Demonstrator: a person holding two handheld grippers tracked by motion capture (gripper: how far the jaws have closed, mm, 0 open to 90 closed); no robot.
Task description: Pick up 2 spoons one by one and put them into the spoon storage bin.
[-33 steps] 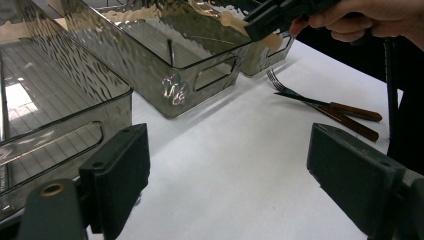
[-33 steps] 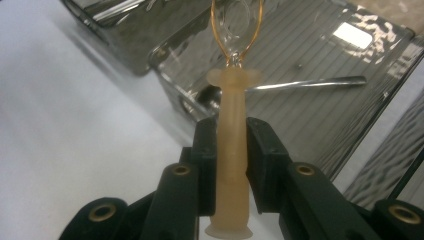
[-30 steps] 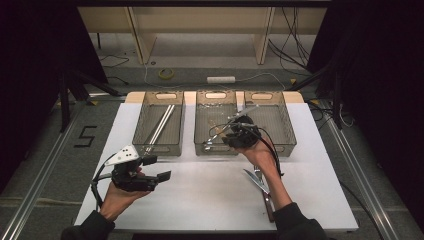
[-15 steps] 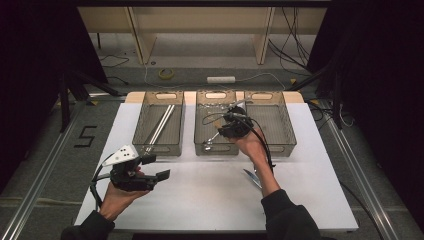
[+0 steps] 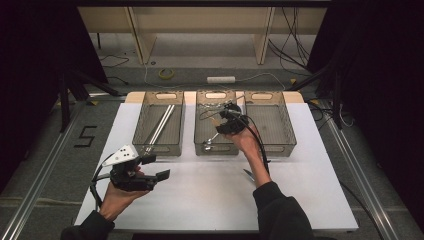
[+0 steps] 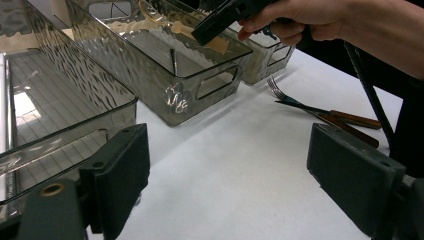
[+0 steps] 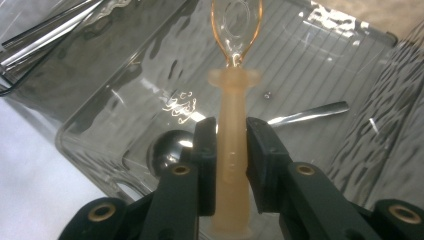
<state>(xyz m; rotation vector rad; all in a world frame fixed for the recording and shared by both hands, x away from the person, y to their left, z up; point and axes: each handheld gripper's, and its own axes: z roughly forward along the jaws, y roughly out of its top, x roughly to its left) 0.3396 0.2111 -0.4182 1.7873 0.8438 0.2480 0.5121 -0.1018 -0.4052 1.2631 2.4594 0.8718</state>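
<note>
My right gripper [image 5: 223,121] hovers over the middle clear bin [image 5: 196,131], shut on the cream handle of a spoon [image 7: 233,135]. The spoon's clear, gold-rimmed bowl points away from me over the bin's floor. A metal spoon [image 7: 169,151] lies on the bottom of that bin [image 7: 95,130]. In the left gripper view the right gripper [image 6: 222,17] and its cream-handled spoon [image 6: 212,44] hang above the same bin [image 6: 165,85]. My left gripper [image 5: 156,168] is held above the table's near left part, open and with nothing between its fingers [image 6: 122,167].
The left bin [image 5: 140,120] holds long metal sticks [image 5: 161,125]. A third bin [image 5: 287,127] stands at the right. A fork [image 6: 286,96] and a brown-handled knife [image 6: 352,120] lie on the white table [image 5: 200,195] beside the right forearm.
The right gripper has carried the spoon a little farther away and to the left, over the middle bin. The left gripper has stayed in place, open.
</note>
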